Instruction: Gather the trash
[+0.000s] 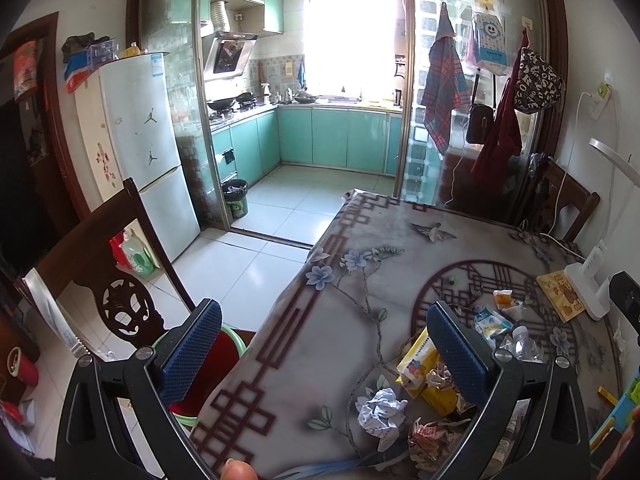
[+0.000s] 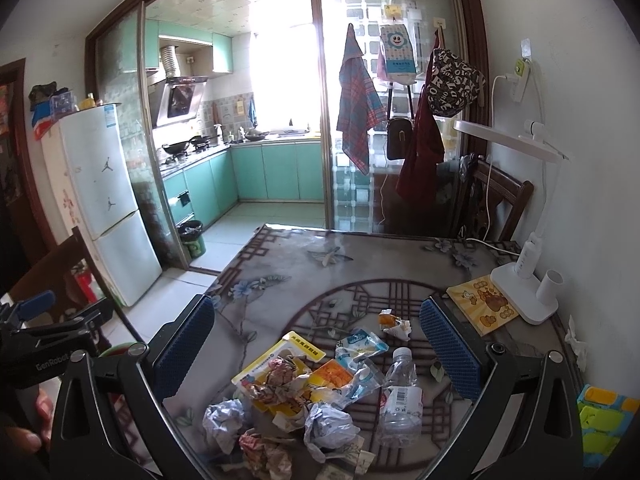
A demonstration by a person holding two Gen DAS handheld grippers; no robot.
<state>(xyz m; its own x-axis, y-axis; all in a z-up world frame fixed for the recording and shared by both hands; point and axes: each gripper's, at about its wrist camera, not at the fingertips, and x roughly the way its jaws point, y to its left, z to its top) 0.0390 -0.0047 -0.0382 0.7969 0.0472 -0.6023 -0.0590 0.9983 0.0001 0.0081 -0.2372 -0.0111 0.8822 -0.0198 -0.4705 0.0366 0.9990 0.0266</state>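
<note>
Trash lies in a heap on the patterned table (image 2: 304, 264): a crushed clear bottle (image 2: 400, 396), crumpled white paper (image 2: 326, 426), a yellow packet (image 2: 276, 364), a blue-white wrapper (image 2: 360, 350) and an orange snack wrapper (image 2: 390, 320). My right gripper (image 2: 318, 354) hangs open above the heap, holding nothing. My left gripper (image 1: 324, 356) is open over the table's left edge, with the yellow packet (image 1: 418, 368) and a white paper ball (image 1: 380, 410) by its right finger. A green bin (image 1: 224, 340) with a red liner stands on the floor under its left finger.
A white desk lamp (image 2: 528, 276) and a yellow card (image 2: 482, 304) sit at the table's right by the wall. Wooden chairs stand at left (image 1: 100, 272) and far right (image 2: 496, 204). A fridge (image 2: 108, 208) and a dark kitchen bin (image 2: 192, 238) stand beyond on the tiled floor.
</note>
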